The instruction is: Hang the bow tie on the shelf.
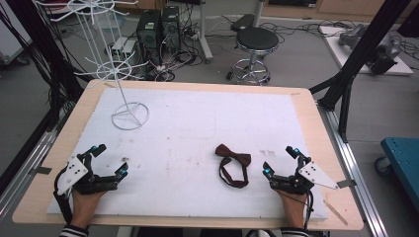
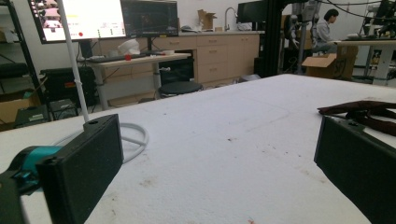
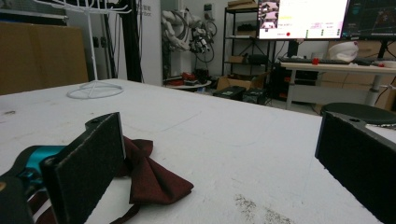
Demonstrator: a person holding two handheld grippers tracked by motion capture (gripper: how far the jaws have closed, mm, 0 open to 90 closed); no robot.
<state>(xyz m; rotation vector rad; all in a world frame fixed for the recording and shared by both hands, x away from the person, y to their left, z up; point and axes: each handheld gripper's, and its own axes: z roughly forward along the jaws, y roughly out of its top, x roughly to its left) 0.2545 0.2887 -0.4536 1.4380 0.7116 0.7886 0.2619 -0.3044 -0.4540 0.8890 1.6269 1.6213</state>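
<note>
A dark red bow tie (image 1: 233, 159) with its strap looped below lies on the white mat (image 1: 188, 128), right of centre. My right gripper (image 1: 280, 161) rests open on the mat just right of it; in the right gripper view the bow tie (image 3: 149, 179) lies beside the left jaw, not between the jaws. My left gripper (image 1: 111, 160) rests open near the front left of the mat, with nothing between its jaws. From the left gripper view the bow tie (image 2: 359, 110) appears far off behind the right jaw. A white wire display stand (image 1: 129, 114) rises at the back left.
The wooden table edge (image 1: 316, 123) frames the mat. The stand's ring base (image 2: 133, 138) lies ahead of the left gripper, and the same base (image 3: 94, 89) is far off in the right gripper view. A black stool (image 1: 256, 39), computers and cables lie beyond the table.
</note>
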